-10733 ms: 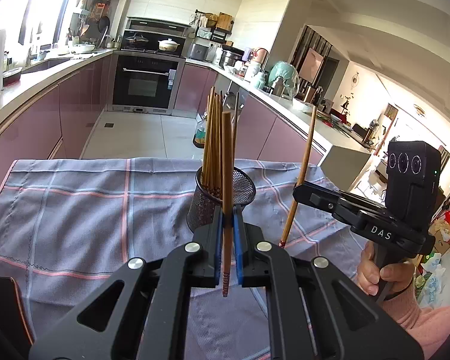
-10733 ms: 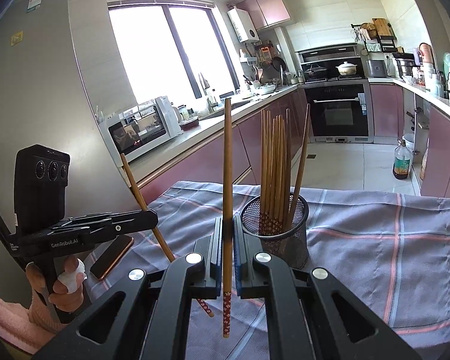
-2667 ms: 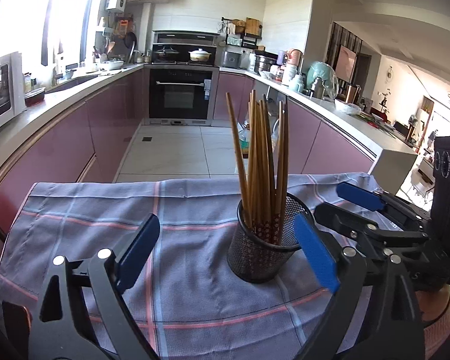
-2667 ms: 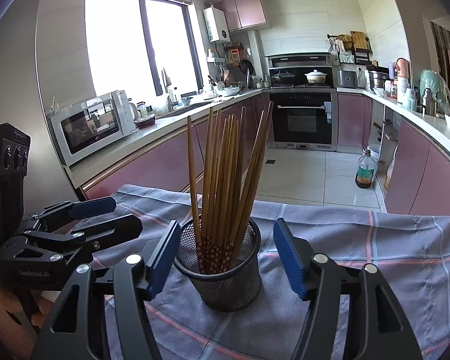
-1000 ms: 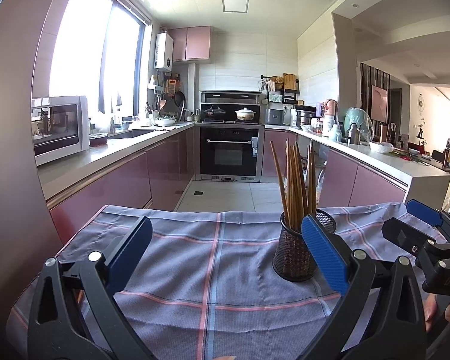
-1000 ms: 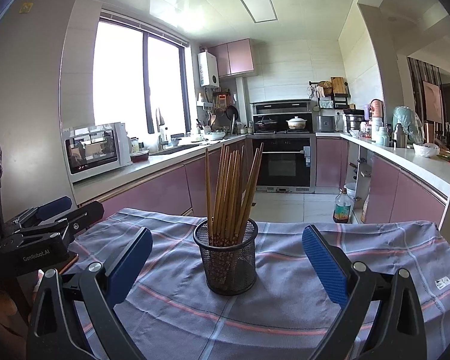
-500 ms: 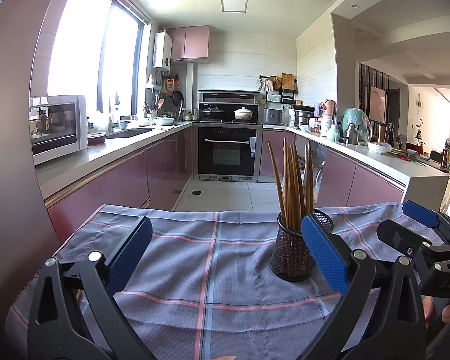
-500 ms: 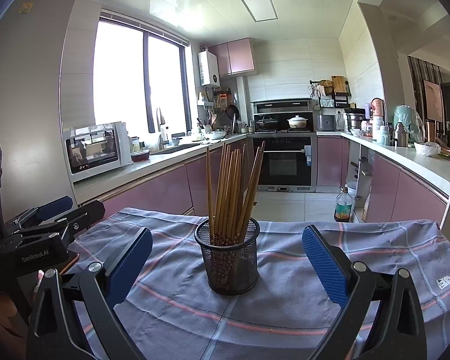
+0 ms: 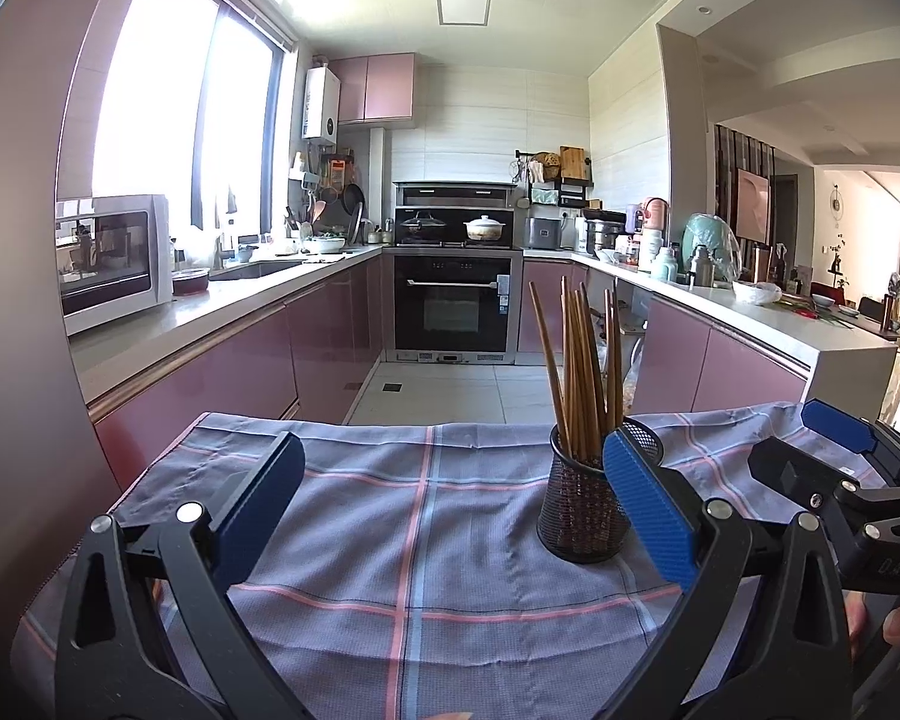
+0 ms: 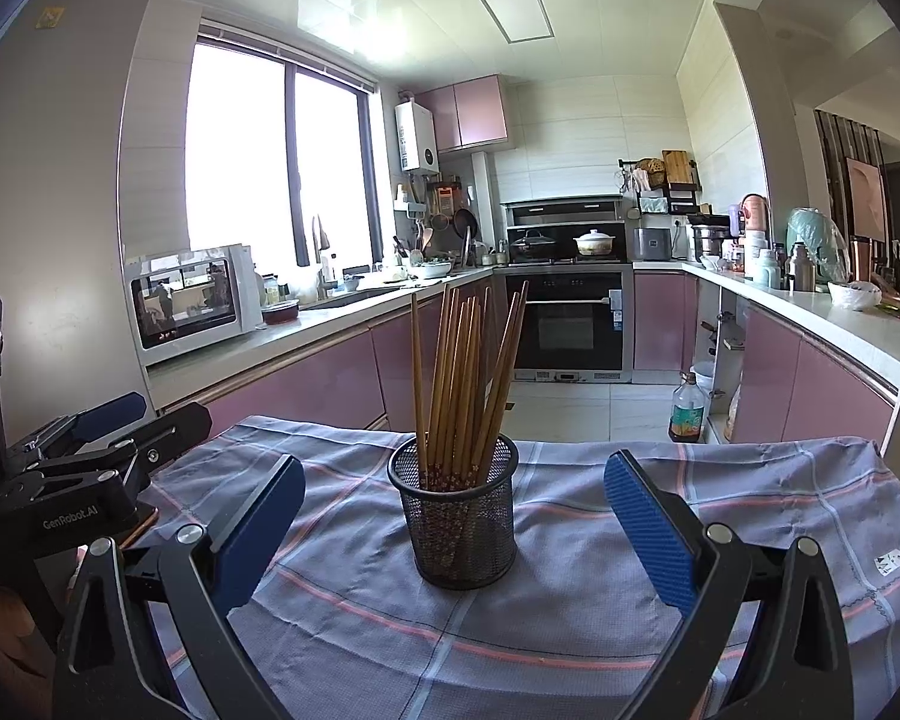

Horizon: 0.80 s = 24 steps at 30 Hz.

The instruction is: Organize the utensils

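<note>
One black mesh holder (image 10: 453, 516) stands upright on the cloth-covered surface (image 10: 600, 600), ahead of and between the two fingers of the right gripper (image 10: 455, 525), which are spread wide and hold nothing. A bundle of wooden chopsticks (image 10: 462, 384), roughly ten though overlap blocks an exact count, stands in the holder, leaning outward. In the left wrist view the holder sits just beyond the right finger (image 9: 648, 510) of the left gripper (image 9: 453, 510), also wide open and empty.

Microwave (image 10: 187, 302) and oven (image 10: 570, 324) behind plaid cloth (image 10: 570, 600).
</note>
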Tool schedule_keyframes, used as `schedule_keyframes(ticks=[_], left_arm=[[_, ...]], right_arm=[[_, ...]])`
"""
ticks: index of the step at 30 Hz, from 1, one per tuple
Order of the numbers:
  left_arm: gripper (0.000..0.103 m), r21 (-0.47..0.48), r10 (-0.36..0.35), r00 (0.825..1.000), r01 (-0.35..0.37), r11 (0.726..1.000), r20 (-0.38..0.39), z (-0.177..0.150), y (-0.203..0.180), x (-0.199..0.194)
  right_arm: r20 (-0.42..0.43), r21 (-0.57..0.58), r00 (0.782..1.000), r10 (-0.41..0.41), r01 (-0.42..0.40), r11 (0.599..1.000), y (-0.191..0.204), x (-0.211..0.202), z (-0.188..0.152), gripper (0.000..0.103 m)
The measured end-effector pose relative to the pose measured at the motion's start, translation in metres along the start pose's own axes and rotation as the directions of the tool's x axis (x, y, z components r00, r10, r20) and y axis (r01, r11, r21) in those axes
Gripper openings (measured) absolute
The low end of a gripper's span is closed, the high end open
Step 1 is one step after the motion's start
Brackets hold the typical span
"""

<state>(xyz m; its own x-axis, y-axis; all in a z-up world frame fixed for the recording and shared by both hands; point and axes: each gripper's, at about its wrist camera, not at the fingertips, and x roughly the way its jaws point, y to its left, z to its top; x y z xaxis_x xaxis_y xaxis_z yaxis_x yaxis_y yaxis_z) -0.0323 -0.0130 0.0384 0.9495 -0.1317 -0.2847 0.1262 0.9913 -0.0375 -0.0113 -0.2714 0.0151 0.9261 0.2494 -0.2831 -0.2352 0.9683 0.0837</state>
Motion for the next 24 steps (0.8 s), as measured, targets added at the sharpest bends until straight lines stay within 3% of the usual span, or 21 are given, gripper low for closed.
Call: schedule_keyframes(ticks=[24], left_arm=[[0.098, 0.004, 0.005, 1.000, -0.005, 1.000, -0.008, -0.0004, -0.0010, 0.0016]], right_arm=[[-0.002, 0.002, 1.000, 0.001, -0.001, 1.000, -0.0002, 0.0008, 0.0006, 0.097]])
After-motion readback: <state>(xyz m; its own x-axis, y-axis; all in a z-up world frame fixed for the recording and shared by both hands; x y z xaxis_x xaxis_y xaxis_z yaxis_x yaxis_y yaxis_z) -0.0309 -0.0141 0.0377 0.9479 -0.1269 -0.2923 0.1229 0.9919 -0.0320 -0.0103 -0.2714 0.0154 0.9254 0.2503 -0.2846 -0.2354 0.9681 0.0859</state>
